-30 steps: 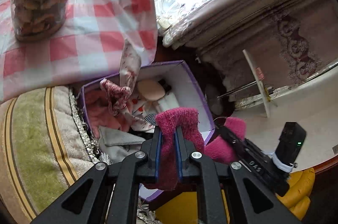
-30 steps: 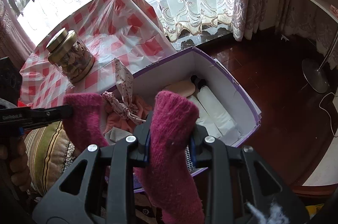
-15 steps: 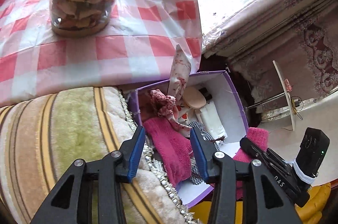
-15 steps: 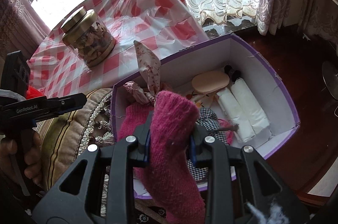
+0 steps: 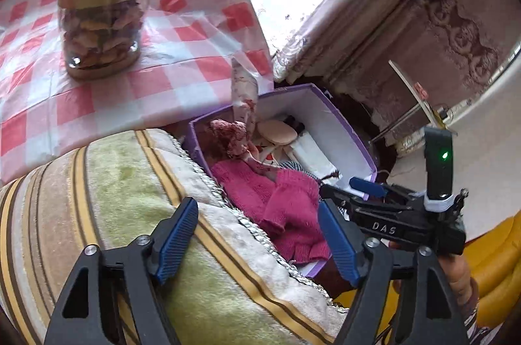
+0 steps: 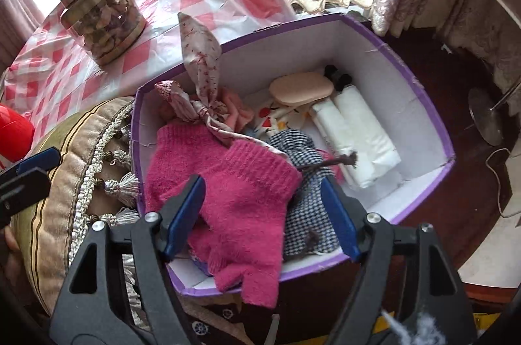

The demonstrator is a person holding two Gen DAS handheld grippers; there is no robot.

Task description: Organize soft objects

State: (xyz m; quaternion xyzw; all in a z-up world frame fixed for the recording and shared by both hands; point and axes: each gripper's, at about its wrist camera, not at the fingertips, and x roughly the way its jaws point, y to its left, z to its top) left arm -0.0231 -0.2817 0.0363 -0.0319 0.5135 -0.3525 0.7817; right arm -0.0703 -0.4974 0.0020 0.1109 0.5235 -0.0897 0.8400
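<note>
The right gripper (image 6: 263, 214) is no longer clamping the pink glove (image 6: 247, 198); its jaws are standing wide apart and the glove is now lying in the purple box (image 6: 420, 91), overlapping the other pink glove (image 6: 182, 149). The left gripper (image 5: 257, 234), opened half a second ago, is sitting farther back over the striped cushion (image 5: 114, 198).

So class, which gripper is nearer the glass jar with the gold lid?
Left. The left gripper hovers over the cushion just below the jar's table; the right gripper sits over the box, farther away.

Fuzzy knitted pink gloves (image 6: 241, 195), glossy plastic tablecloth (image 5: 182, 58), matt cardboard box (image 6: 384, 58), shiny metal-lidded jar (image 5: 104, 16)
</note>
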